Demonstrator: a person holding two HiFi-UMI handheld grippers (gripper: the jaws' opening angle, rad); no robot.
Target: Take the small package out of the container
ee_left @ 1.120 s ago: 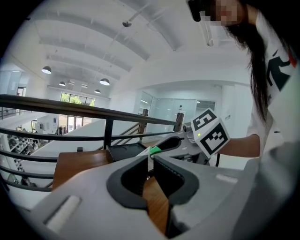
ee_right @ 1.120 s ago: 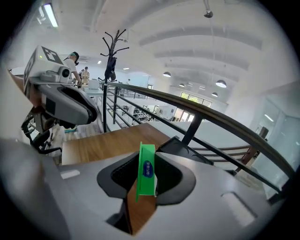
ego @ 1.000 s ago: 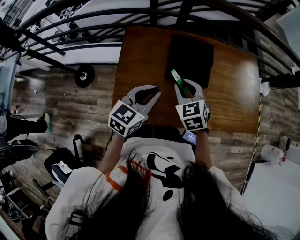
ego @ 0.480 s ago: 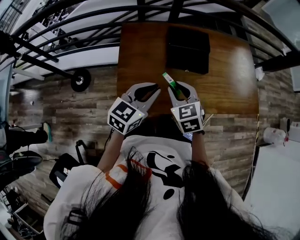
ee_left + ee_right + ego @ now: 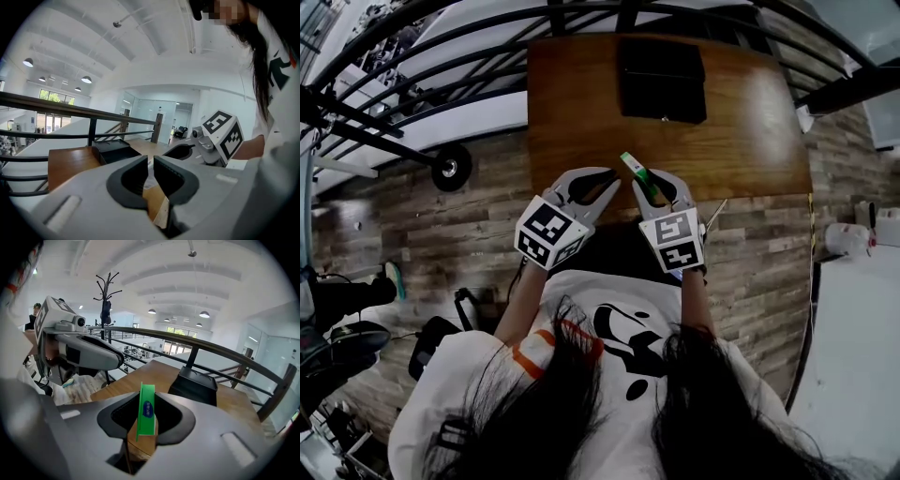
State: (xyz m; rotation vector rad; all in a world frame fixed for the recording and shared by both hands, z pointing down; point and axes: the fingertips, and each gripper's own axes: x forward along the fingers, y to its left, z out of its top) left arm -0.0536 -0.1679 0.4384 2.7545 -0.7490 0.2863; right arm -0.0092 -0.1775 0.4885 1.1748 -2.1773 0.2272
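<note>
Back toward us come both grippers since a second ago, and the green small package (image 5: 632,170) that overlapped the near edge of the black container (image 5: 662,80) now sits well clear of it, over the near side of the wooden table (image 5: 572,112). We have the right gripper (image 5: 659,180) clamped on that package, which stands on edge between its pads and pokes out past the tips. The left gripper (image 5: 612,182) rides alongside with its jaws all but together and nothing between them. We'd call the lift-out done and the carry-away in hand. Next, we judge, comes a gentle lowering onto bare wood and a clean release, since a thin pack held on edge could tip or slide. Around us we see a plank floor (image 5: 422,234), dark curved railings (image 5: 441,56) behind the table, and a bright white-ceilinged hall.
</note>
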